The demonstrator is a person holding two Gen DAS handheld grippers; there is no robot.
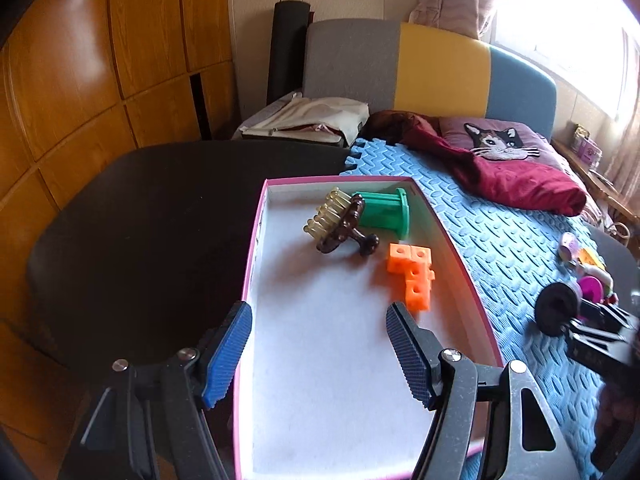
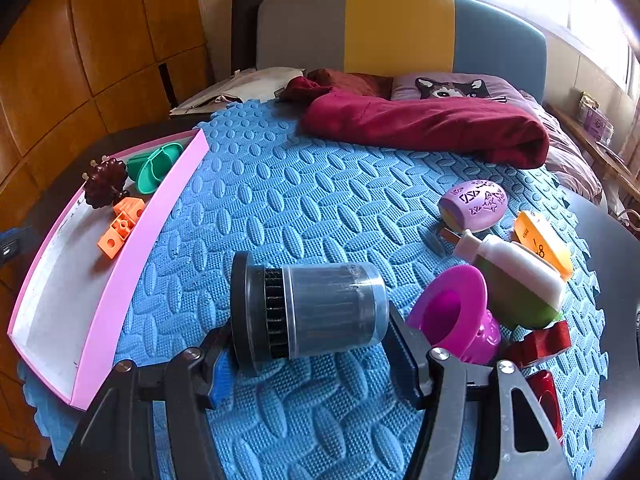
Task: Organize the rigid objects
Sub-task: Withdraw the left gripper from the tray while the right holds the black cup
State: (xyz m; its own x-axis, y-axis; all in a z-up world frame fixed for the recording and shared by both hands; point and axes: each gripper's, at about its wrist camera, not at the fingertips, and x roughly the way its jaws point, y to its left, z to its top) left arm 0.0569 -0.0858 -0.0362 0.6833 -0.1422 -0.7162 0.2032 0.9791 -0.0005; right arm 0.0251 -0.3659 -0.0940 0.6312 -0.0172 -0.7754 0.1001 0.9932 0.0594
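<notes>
Scene: a pink-walled box (image 2: 132,236) sits at the left edge of the blue foam mat (image 2: 320,208), and it's already got three things in it: an orange block piece (image 1: 412,270), a green spool (image 1: 386,212) and a dark brown brush with pale bristles (image 1: 340,220).

Left gripper (image 1: 318,354): hovering over the near end of the box, jaws fairly wide, nothing between them. Looks like it's done with the orange piece.

Right gripper (image 2: 308,344): clamped on a cylindrical filter canister (image 2: 316,308) lying on its side, one pad on the black end cap, the other on the clear end. From the left wrist view it seems held a bit above the mat, though that's hard to be sure of.

How the canister handles: hard plastic, so it won't squash. Probably light and hollow-ish. The clear shell looks smooth and could slip or roll if grabbed round the barrel, so end-to-end on the flat faces is likely the safer hold. The black pleated band looks like the delicate bit, so best kept off the pads.

Still waiting on the mat: a purple egg-shaped case (image 2: 474,204), a magenta cup (image 2: 452,316), a green and white bottle (image 2: 516,280), a yellow tag-like thing (image 2: 540,242) and some red bits (image 2: 540,344), all clustered just right of the canister.

Guess at next step: the canister goes across to the box, with free floor at the near end.
</notes>
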